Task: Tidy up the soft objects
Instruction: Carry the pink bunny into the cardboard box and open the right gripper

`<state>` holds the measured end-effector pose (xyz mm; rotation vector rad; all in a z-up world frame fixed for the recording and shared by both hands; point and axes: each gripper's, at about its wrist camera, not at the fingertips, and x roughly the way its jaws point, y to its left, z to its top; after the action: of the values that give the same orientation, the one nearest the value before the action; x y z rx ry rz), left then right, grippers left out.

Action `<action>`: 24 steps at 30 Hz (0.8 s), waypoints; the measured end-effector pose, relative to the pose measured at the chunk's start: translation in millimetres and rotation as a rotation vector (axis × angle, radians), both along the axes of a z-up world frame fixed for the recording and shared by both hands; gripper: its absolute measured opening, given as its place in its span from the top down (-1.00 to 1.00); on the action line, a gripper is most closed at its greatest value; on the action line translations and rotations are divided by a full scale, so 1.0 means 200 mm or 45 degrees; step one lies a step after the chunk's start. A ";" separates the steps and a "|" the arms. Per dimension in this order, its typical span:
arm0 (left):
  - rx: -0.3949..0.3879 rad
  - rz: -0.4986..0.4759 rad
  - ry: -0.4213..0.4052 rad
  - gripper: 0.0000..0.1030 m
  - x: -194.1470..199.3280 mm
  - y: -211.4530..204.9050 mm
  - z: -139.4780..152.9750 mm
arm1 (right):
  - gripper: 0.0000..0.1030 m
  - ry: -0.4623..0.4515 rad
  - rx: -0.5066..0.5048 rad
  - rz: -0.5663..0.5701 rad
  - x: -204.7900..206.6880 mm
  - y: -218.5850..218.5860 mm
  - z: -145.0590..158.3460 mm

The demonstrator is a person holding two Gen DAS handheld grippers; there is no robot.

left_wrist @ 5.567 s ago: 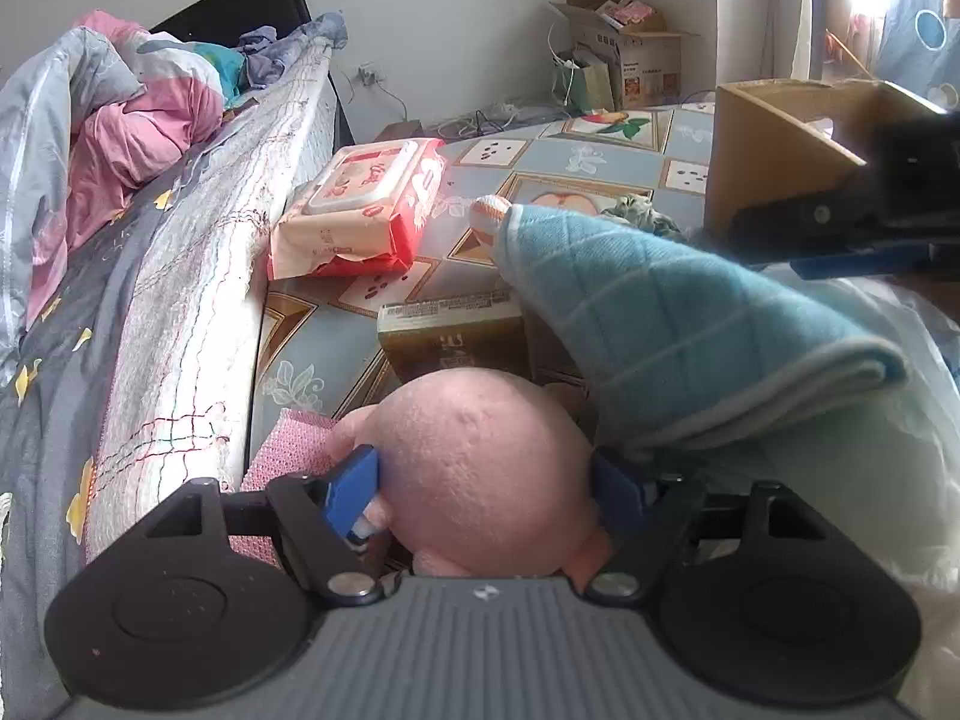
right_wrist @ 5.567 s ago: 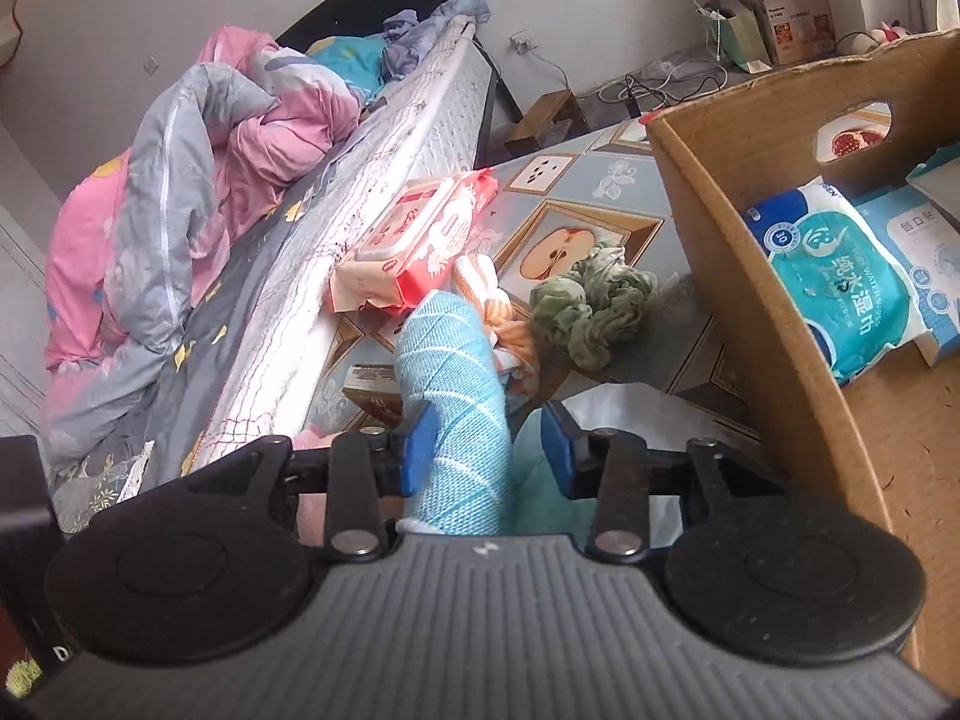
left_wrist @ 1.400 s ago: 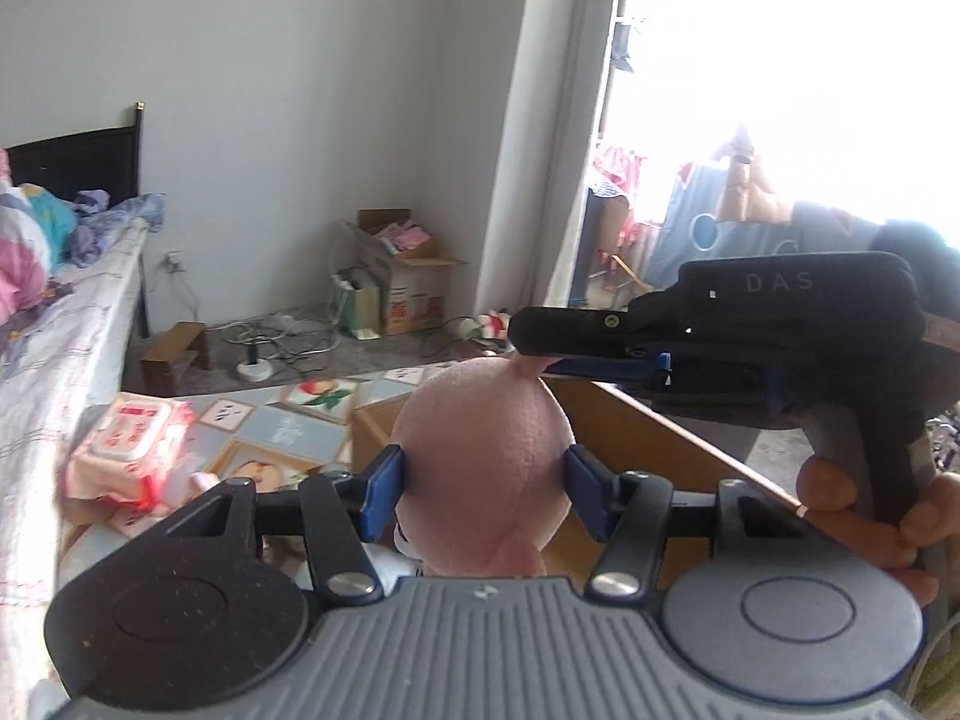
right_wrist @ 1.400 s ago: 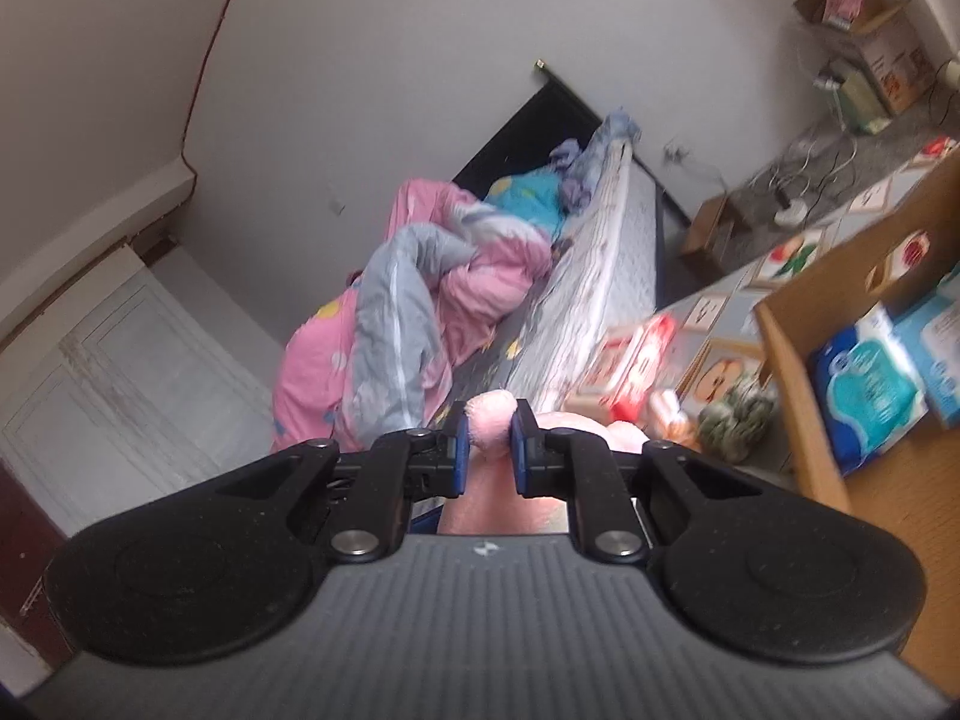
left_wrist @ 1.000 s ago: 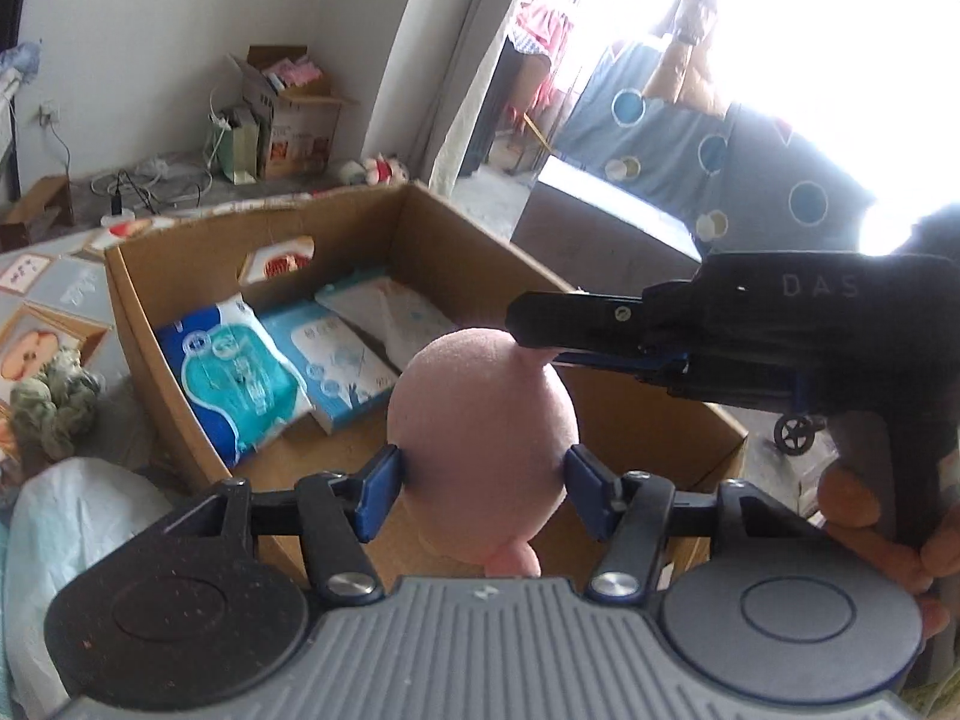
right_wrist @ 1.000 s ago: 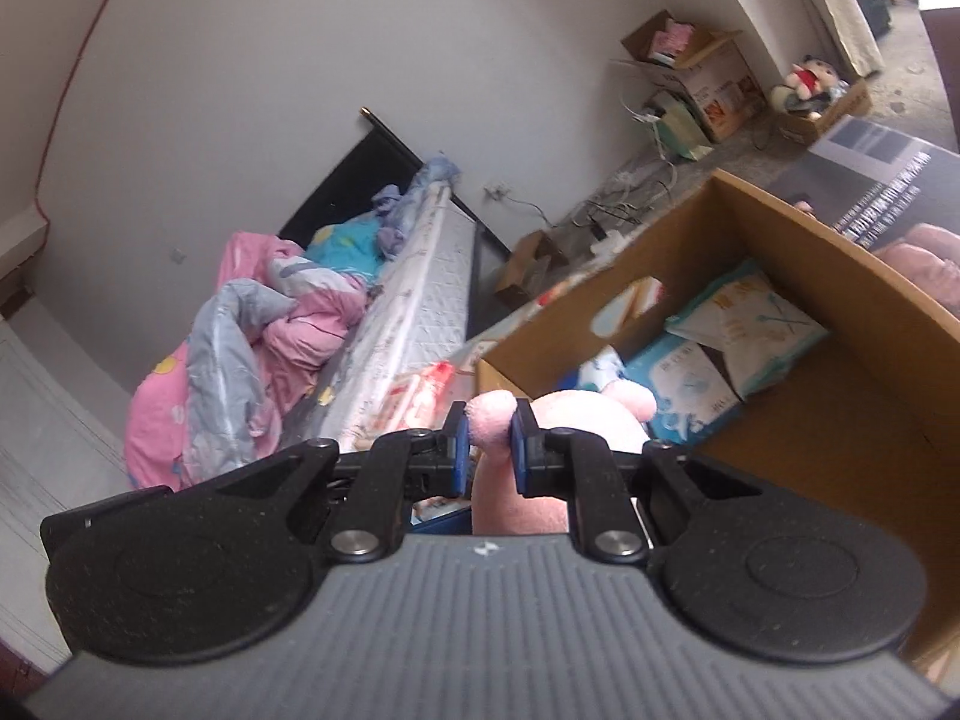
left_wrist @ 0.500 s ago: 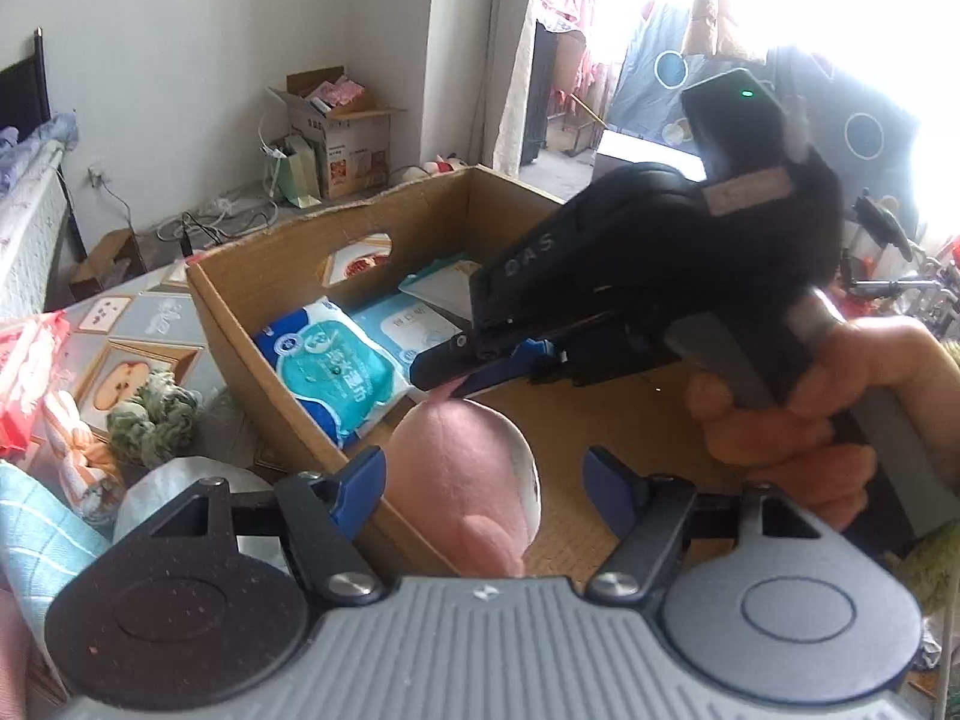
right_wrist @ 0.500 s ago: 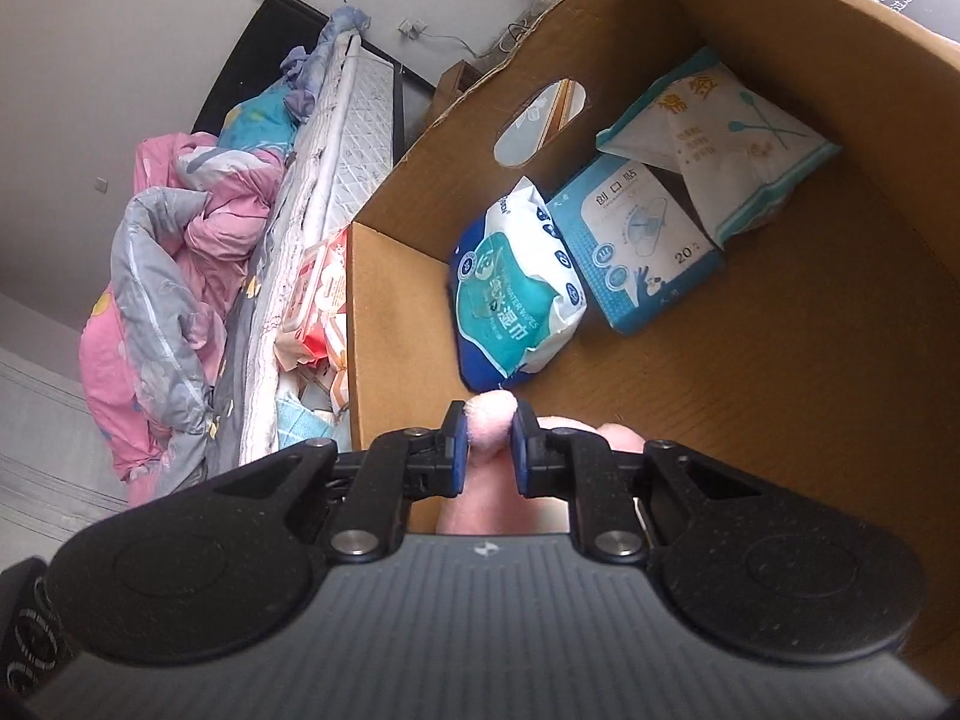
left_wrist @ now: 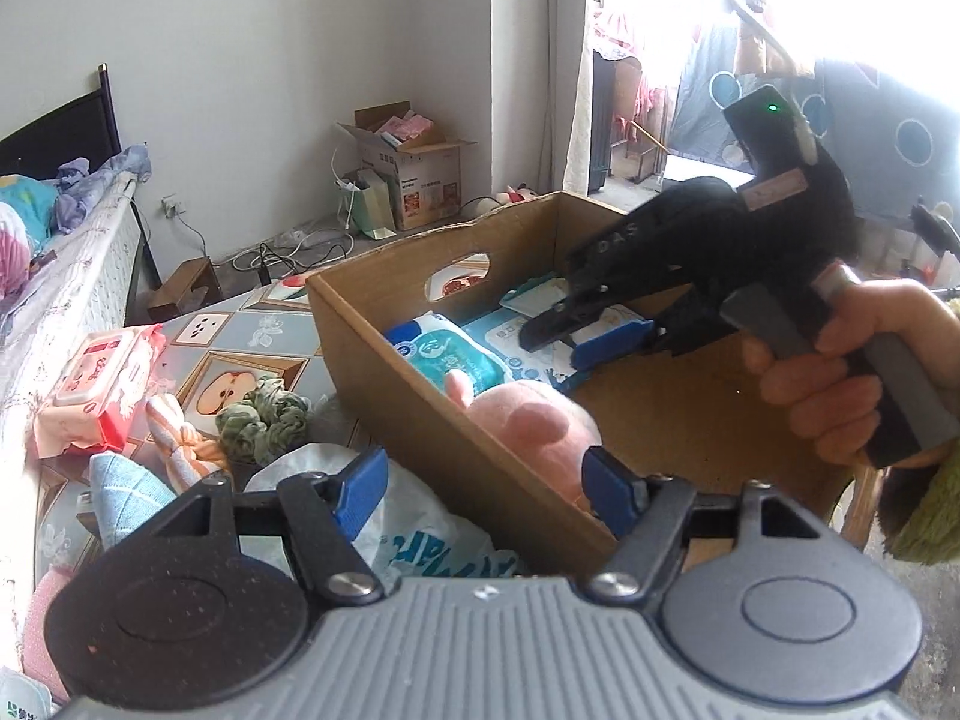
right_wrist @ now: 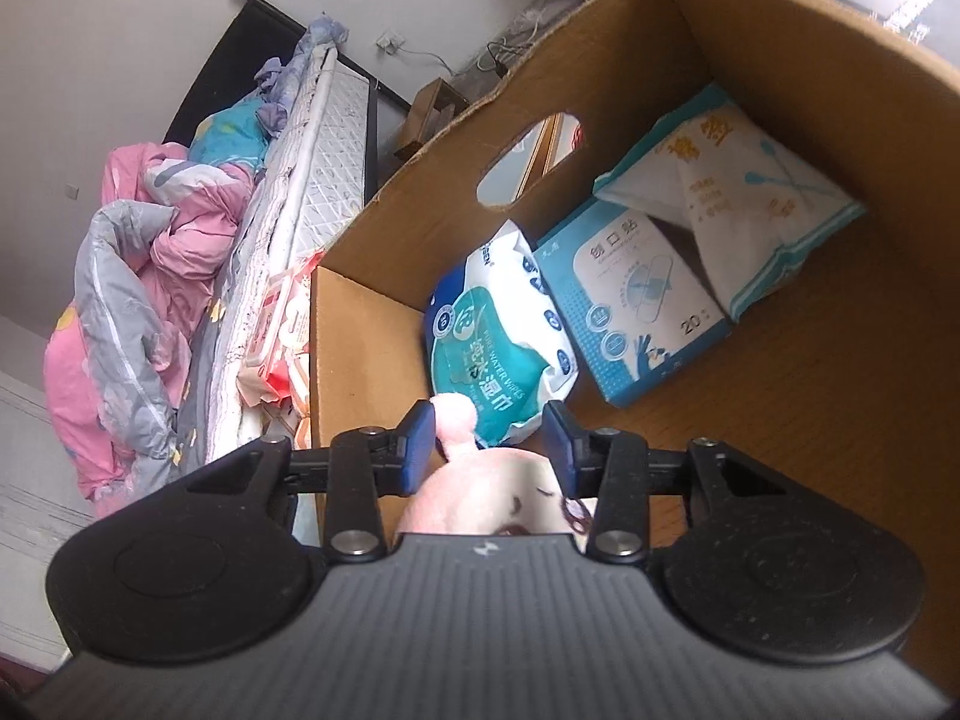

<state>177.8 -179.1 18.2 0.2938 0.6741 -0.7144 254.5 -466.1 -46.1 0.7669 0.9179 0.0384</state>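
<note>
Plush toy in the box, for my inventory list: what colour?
Pink; the plush toy shows best in the left wrist view.

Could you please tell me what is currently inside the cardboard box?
Inside the cardboard box lie a pink plush toy, a wet wipes pack, a blue box and a white packet. Anything beneath them is hidden.

Home bedroom, bed (right_wrist: 312, 138), rumpled quilt (right_wrist: 138, 276), cluttered floor (left_wrist: 240, 348)

A pink plush toy (left_wrist: 528, 420) lies inside the cardboard box (left_wrist: 420, 420), both grippers' fingers spread apart.
</note>
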 end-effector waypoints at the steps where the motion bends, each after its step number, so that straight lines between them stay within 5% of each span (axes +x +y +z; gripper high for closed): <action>1: -0.003 0.008 0.001 -0.42 0.00 0.02 0.00 | 0.16 0.010 -0.016 0.030 0.00 0.00 0.00; 9: -0.037 0.063 0.025 -0.42 -0.01 0.17 0.01 | -0.38 0.151 0.062 0.178 0.07 -0.06 -0.13; 16: -0.054 0.067 0.023 -0.42 0.00 0.22 0.02 | -0.45 0.207 0.347 0.250 0.07 -0.10 -0.17; 24: -0.068 0.097 0.039 -0.42 0.01 0.23 0.01 | -0.61 0.226 0.193 0.340 0.11 0.03 -0.18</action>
<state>180.0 -133.8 20.0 0.2073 0.6906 -0.6637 276.2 -461.0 -82.2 0.7917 1.1929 0.2805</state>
